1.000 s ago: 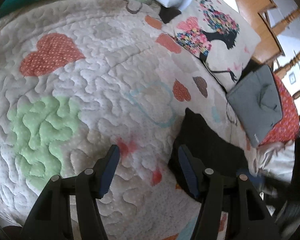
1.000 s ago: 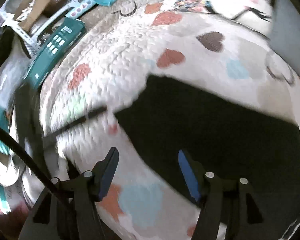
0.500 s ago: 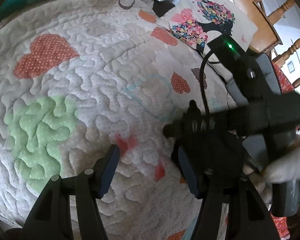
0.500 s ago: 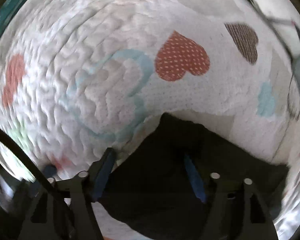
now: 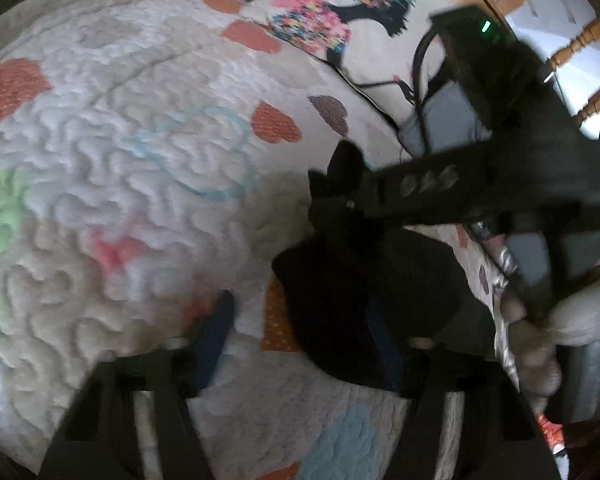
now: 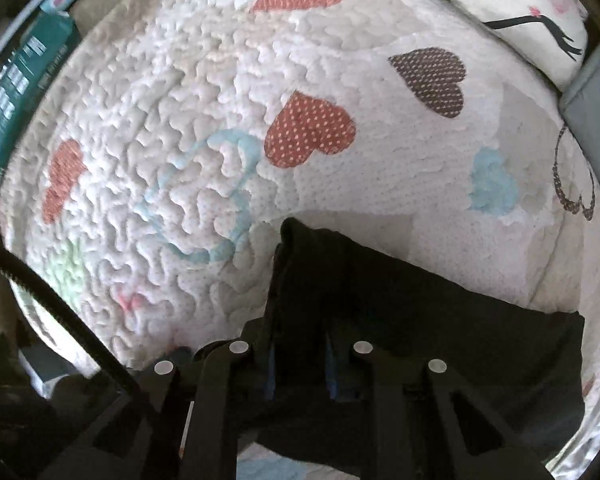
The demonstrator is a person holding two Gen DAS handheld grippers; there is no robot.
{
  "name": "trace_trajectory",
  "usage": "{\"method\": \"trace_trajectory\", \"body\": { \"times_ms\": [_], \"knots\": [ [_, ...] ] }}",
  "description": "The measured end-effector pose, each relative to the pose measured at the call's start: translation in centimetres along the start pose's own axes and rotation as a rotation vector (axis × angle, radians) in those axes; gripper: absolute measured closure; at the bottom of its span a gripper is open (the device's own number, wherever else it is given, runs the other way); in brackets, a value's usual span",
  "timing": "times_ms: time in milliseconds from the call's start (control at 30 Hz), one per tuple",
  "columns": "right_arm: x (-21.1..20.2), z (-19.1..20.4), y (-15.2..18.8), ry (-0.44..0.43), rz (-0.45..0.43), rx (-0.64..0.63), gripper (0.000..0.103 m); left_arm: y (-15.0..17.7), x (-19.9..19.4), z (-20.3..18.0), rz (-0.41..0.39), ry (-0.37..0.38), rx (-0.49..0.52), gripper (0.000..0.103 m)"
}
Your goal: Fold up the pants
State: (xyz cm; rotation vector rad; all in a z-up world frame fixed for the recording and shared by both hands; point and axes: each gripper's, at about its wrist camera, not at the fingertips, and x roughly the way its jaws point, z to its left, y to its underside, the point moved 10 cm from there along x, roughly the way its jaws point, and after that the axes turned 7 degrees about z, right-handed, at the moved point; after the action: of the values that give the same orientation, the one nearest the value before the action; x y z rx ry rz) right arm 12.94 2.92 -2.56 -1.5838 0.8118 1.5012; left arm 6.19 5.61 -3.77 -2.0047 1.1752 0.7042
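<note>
Black pants (image 6: 440,320) lie on the heart quilt (image 6: 220,100). Right gripper (image 6: 300,364) is pinching a bunched corner of them; left gripper (image 5: 300,336) spread wide right beside the pants' edge.

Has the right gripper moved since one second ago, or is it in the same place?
Yes. The right gripper went forward over the quilt to the black pants and shut on their edge, below the red heart.

A heart-patterned quilt (image 6: 228,92) is spread over the bed; a printed pillow (image 5: 352,12), grey cushion (image 5: 444,120) and teal box (image 6: 16,92) are seen at its edges.
</note>
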Motion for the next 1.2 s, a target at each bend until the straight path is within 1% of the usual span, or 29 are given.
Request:
{"method": "trace_trajectory", "body": {
  "times_ms": [33, 100, 167, 233, 300, 367, 467, 533, 567, 600, 633, 700, 767, 800, 833, 867, 900, 933, 1000, 1033, 1067, 1100, 1133, 1167, 1200],
  "knots": [
    [-0.5, -0.2, 0.3, -0.011, -0.010, 0.003, 0.084, 0.1, 0.5, -0.8, 0.020, 0.032, 0.008, 0.086],
    [-1.8, -1.2, 1.2, -0.031, -0.044, 0.016, 0.084, 0.0, 0.6, -2.4, 0.020, 0.062, 0.023, 0.086],
    [-3.2, -2.0, 1.7, -0.044, -0.072, 0.029, 0.084, 0.0, 0.5, -4.5, 0.009, 0.068, 0.072, 0.086],
    [-4.7, -4.8, 3.0, -0.067, -0.104, 0.054, 0.085, 0.3, 0.9, -6.8, 0.016, 0.082, 0.105, 0.086],
    [-5.4, -7.2, 3.7, -0.070, -0.122, 0.085, 0.085, 0.4, 1.8, -8.6, 0.037, 0.102, 0.113, 0.086],
    [-5.0, -10.0, 5.0, -0.056, -0.129, 0.135, 0.085, 1.1, 3.1, -10.3, 0.066, 0.118, 0.118, 0.086],
    [-3.6, -13.6, 6.9, -0.026, -0.124, 0.208, 0.085, 2.9, 4.4, -12.0, 0.108, 0.111, 0.158, 0.086],
    [-2.1, -16.3, 8.5, -0.010, -0.109, 0.251, 0.080, 4.4, 4.5, -12.6, 0.140, 0.113, 0.181, 0.086],
    [-1.8, -17.3, 9.0, -0.019, -0.117, 0.272, 0.065, 5.1, 4.4, -12.6, 0.153, 0.111, 0.190, 0.085],
    [-1.9, -18.6, 9.5, -0.043, -0.146, 0.311, 0.051, 5.6, 4.0, -12.4, 0.158, 0.108, 0.197, 0.083],
    [-2.1, -19.4, 9.8, -0.058, -0.165, 0.335, 0.047, 6.1, 3.5, -12.2, 0.159, 0.102, 0.204, 0.078],
    [-2.7, -20.9, 10.4, -0.084, -0.201, 0.373, 0.046, 6.7, 2.3, -11.3, 0.147, 0.077, 0.208, 0.070],
    [-3.7, -22.7, 11.1, -0.047, -0.235, 0.406, 0.046, 7.0, 0.9, -10.2, 0.124, 0.049, 0.202, 0.066],
    [-4.6, -23.9, 11.6, -0.001, -0.262, 0.432, 0.046, 6.7, 0.6, -9.7, 0.112, 0.032, 0.198, 0.066],
    [-5.3, -24.4, 11.9, 0.021, -0.286, 0.452, 0.046, 6.6, -0.2, -9.2, 0.099, 0.010, 0.194, 0.065],
    [-6.1, -24.8, 12.3, 0.027, -0.315, 0.469, 0.046, 6.3, -0.8, -8.6, 0.086, -0.010, 0.188, 0.065],
    [-7.1, -24.7, 12.5, -0.002, -0.356, 0.479, 0.046, 6.1, -1.1, -8.2, 0.075, -0.022, 0.182, 0.065],
    [-8.0, -23.9, 12.6, -0.073, -0.404, 0.474, 0.046, 5.9, -1.4, -7.8, 0.065, -0.032, 0.172, 0.065],
    [-9.6, -21.3, 12.2, -0.242, -0.477, 0.437, 0.046, 5.7, -1.7, -7.1, 0.052, -0.049, 0.155, 0.064],
    [-9.9, -19.8, 11.8, -0.321, -0.496, 0.412, 0.046, 5.5, -1.7, -6.8, 0.047, -0.055, 0.148, 0.064],
    [-10.1, -18.3, 11.5, -0.407, -0.506, 0.384, 0.046, 5.5, -1.7, -6.5, 0.048, -0.064, 0.141, 0.064],
    [-9.9, -15.9, 11.2, -0.536, -0.491, 0.339, 0.046, 5.4, -1.5, -6.4, 0.051, -0.073, 0.136, 0.064],
    [-9.2, -14.4, 10.9, -0.583, -0.475, 0.324, 0.046, 5.5, -1.5, -6.3, 0.054, -0.082, 0.136, 0.064],
    [-8.2, -13.4, 10.7, -0.588, -0.457, 0.315, 0.046, 5.7, -1.7, -6.3, 0.055, -0.089, 0.143, 0.064],
    [-6.8, -13.0, 10.6, -0.552, -0.437, 0.320, 0.046, 5.8, -2.0, -6.4, 0.051, -0.097, 0.156, 0.064]
  ]
}}
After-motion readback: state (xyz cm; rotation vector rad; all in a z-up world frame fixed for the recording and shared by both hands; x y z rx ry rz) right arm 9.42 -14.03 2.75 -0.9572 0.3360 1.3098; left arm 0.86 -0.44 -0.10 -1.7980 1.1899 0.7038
